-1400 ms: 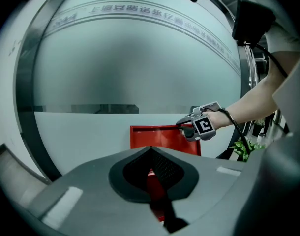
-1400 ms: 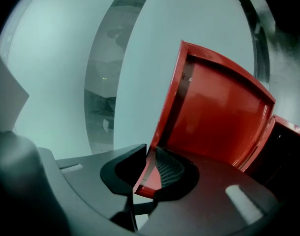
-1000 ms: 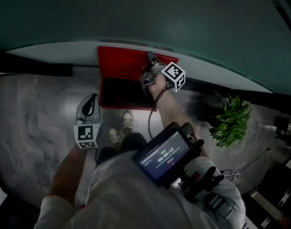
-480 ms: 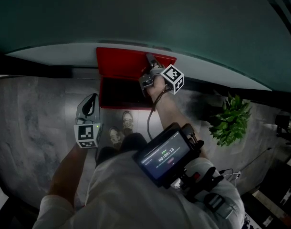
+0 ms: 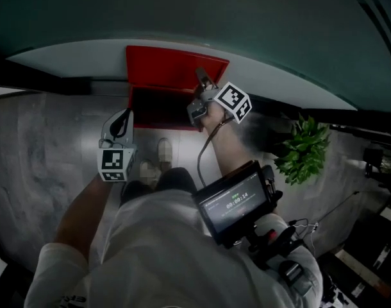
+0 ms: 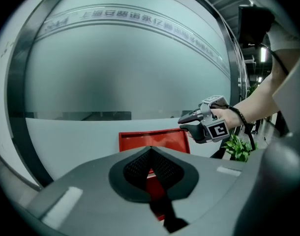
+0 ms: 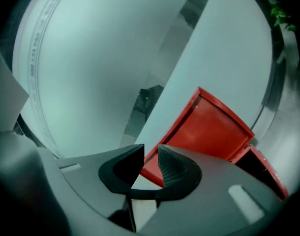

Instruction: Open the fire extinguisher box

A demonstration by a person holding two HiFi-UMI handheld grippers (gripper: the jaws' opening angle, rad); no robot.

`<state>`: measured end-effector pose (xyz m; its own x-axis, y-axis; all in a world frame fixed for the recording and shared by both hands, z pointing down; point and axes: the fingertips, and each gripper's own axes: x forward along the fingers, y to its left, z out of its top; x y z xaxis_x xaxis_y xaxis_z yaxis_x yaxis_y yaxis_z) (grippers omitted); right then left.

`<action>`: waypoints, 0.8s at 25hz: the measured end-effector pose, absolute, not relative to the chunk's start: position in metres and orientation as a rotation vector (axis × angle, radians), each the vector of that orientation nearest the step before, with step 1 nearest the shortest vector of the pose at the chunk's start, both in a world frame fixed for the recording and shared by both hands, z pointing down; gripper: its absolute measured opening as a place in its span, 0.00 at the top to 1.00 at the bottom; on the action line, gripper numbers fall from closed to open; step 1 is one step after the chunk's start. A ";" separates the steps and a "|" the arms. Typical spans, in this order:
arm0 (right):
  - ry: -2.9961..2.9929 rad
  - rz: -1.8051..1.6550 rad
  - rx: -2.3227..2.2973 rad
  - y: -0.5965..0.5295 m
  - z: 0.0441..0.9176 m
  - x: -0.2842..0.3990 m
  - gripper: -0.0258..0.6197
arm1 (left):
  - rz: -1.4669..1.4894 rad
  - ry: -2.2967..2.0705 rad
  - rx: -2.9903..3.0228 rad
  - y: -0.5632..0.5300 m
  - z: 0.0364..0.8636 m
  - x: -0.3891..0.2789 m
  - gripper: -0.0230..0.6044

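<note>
The red fire extinguisher box (image 5: 158, 111) stands on the floor against a white wall. Its lid (image 5: 173, 69) is swung up and back, and the dark inside shows. My right gripper (image 5: 200, 76) hovers by the lid's right end. Its jaws have just been closing, but a narrow gap remains with nothing in it (image 7: 151, 161); the lid (image 7: 214, 129) lies beyond. From the left gripper view, the right gripper (image 6: 185, 123) sits just off the lid's (image 6: 155, 139) upper right corner. My left gripper (image 5: 125, 114) hangs left of the box, jaws shut and empty (image 6: 150, 151).
A green potted plant (image 5: 304, 153) stands on the floor right of the box. The person's shoes (image 5: 163, 149) are close in front of it. A frosted glass wall (image 6: 130, 68) rises above the white base. A screen device (image 5: 237, 201) is strapped to the right forearm.
The right gripper has lifted and rolled beside the raised lid, which sits higher in the head view. The left gripper has risen slightly. The person has stepped or leaned closer.
</note>
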<state>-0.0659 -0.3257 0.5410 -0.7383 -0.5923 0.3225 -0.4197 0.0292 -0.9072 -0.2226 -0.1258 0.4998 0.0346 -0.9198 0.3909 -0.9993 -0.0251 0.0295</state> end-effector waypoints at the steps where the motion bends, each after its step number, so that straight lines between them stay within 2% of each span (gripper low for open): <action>1: 2.173 -1.783 -1.067 -0.317 0.535 -0.062 0.81 | 0.375 -1.951 2.032 -0.121 0.498 -0.219 0.96; 7: 2.379 -1.570 -1.097 -0.281 0.491 -0.033 0.85 | 0.340 -1.896 2.112 -0.110 0.491 -0.197 0.96; 13: 2.626 -1.339 -1.116 -0.198 0.430 -0.018 0.87 | 0.271 -1.865 2.193 -0.060 0.455 -0.192 0.96; 20: 2.705 -1.292 -1.191 -0.125 0.436 0.040 0.88 | 0.194 -1.840 2.235 -0.033 0.457 -0.165 0.96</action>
<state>0.0405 -0.1253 0.4362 -0.7244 -0.5845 0.3655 -0.6517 0.4078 -0.6396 -0.1652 -0.0329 0.4570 0.1987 -0.9470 0.2525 -0.9788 -0.1789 0.0995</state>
